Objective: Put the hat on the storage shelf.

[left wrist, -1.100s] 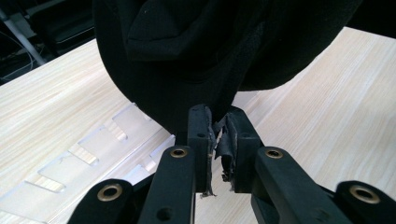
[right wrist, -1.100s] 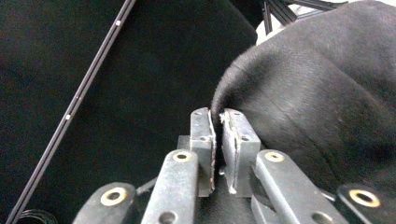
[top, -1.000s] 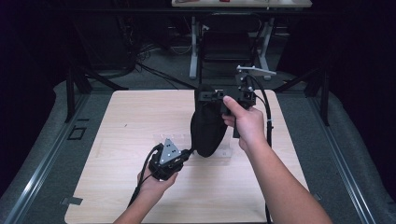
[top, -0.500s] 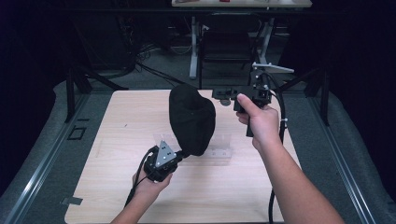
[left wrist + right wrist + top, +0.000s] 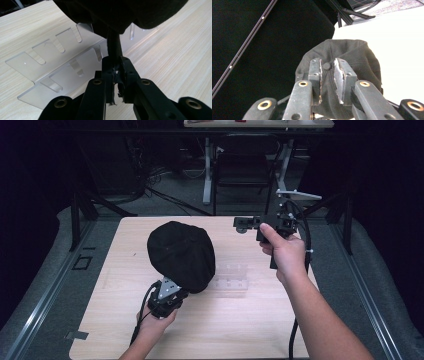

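High view: a light wooden tabletop [image 5: 260,320] occupies the centre of the frame. A black cap [image 5: 181,255], crown toward the camera, stands raised above the tabletop left of centre. Below it, at lower centre-left, the left gripper [image 5: 171,292] is held in the left hand [image 5: 156,322] and meets the cap's lower edge. A clear acrylic rack [image 5: 230,277] with slotted tabs lies flat on the tabletop just to the right of the cap and partly behind it. At upper right the right hand [image 5: 282,252] holds the right gripper [image 5: 243,223] level, its fingers pointing toward the left of the frame, well apart from the cap. A cable [image 5: 294,340] trails from it along the forearm.

Left gripper view: the fingers [image 5: 108,75] are pinched narrow on a thin black part of the cap [image 5: 120,15], which fills the top of the frame; whether that part is the strap or the brim edge cannot be told. The acrylic rack [image 5: 50,67] lies on the tabletop at centre left, behind the fingers.

Right gripper view: the fingers [image 5: 340,80] stand a narrow gap apart with nothing clamped between them; their jaws have just been opening. The cap [image 5: 359,57], its top button visible in the gap, sits farther off at centre frame, against the pale tabletop [image 5: 402,50] at right.
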Demonstrator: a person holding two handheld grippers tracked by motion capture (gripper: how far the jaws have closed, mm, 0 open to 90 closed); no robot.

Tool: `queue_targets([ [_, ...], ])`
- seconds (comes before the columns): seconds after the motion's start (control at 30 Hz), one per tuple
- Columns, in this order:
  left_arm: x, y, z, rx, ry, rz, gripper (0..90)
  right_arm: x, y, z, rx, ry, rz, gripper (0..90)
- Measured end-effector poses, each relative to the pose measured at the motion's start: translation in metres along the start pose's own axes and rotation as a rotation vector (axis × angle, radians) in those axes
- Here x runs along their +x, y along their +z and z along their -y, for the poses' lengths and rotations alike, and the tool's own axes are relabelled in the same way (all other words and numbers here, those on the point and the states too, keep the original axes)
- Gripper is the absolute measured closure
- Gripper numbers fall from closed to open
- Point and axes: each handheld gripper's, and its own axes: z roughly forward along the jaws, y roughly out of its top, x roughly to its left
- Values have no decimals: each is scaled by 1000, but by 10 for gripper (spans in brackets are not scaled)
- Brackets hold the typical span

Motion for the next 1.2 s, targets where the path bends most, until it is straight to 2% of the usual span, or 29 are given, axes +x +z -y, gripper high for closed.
queue_targets([
  [0.23,0,0,5,4,-11,0,826,0,-4,1,2,-11,11,754],
  [0.3,1,-1,6,15,-1,-3,826,0,-5,2,-4,-10,15,753],
  [0.33,-1,0,8,10,-38,-3,826,0,-6,1,-2,-12,17,753],
  [0.53,-1,-2,10,19,-26,-10,788,-1,-9,1,-4,-17,28,750],
  [0.6,1,-5,12,14,-36,-26,735,0,-11,2,-5,-22,38,744],
  [0.7,7,-10,13,8,-76,-15,633,0,-13,2,-4,-30,54,742],
  [0.73,7,-10,13,8,-76,-15,599,0,-13,3,-3,-38,62,739],
  [0.77,9,-14,13,-2,-98,-7,579,0,-14,3,-1,-44,71,737],
  [0.8,9,-14,13,-2,-98,-7,556,0,-14,3,-1,-44,71,737],
  [0.83,10,-18,13,-4,-99,-12,528,0,-16,5,3,-57,93,732],
  [1.0,13,-26,14,-9,-115,-25,468,-1,-20,8,7,-73,120,721],
  [1.03,15,-30,16,-5,-128,-35,459,-3,-22,10,14,-85,139,716],
  [1.13,18,-33,19,-2,-143,-32,447,-4,-24,13,19,-96,151,711],
  [1.2,22,-36,24,10,-155,-36,427,-6,-27,17,21,-125,191,697],
])
